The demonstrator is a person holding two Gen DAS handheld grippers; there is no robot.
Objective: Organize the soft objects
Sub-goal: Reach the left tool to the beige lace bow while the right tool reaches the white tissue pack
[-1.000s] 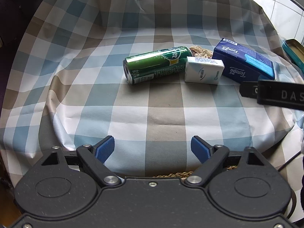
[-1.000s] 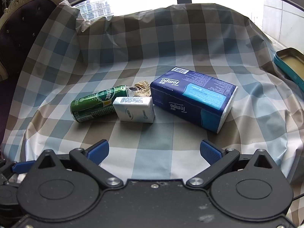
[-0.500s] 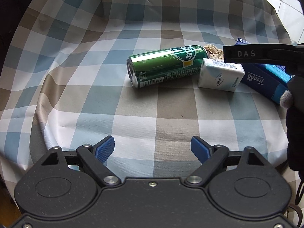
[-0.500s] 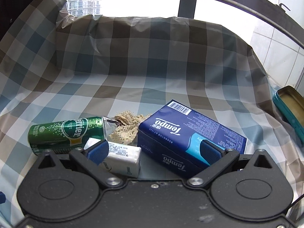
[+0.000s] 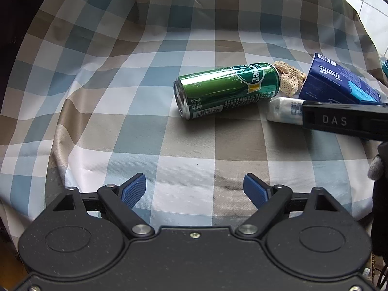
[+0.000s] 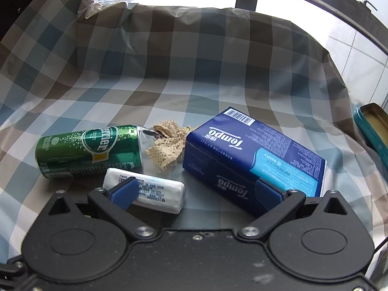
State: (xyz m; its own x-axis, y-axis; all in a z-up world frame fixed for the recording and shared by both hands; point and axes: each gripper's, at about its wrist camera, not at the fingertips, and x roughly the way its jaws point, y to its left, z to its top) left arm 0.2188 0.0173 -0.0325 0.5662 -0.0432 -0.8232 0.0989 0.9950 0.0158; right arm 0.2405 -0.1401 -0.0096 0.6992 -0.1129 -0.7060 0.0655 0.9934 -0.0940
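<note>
step: I read this as the approach to the first pick, likely the small white tissue pack [image 6: 145,192] or the blue Tempo tissue pack [image 6: 252,157]. Nothing gripped yet.
right gripper [image 6: 194,194]: jaws apart, empty. Left pad overlaps the small pack in view, right pad overlaps the Tempo pack's near edge. Can't tell if either pad touches.
left gripper [image 5: 194,190]: jaws apart, empty, over bare checked cloth [image 5: 121,97], well short of the cluster.
targets: in the right wrist view the small pack sits at 6 o'clock of the green Perrier can [image 6: 89,149], touching or nearly so. Tempo pack at 3 o'clock of the can. Beige lace scrap [image 6: 167,146] between can top and Tempo pack.
not soft: the can, I'd leave it. Teal tin [image 6: 373,131] lies off at the cloth's 3 o'clock edge.
how to: I'd shift right gripper toward 9 o'clock so both pads straddle the small pack only, then close gently; it should squash. Straddling two packs risks dragging the Tempo one.
risk: nudging the can, it could roll.
pose: both grippers pitched down toward the cloth. Right one crosses the left wrist view at 3 o'clock, gloved hand [image 5: 378,169] behind it.
</note>
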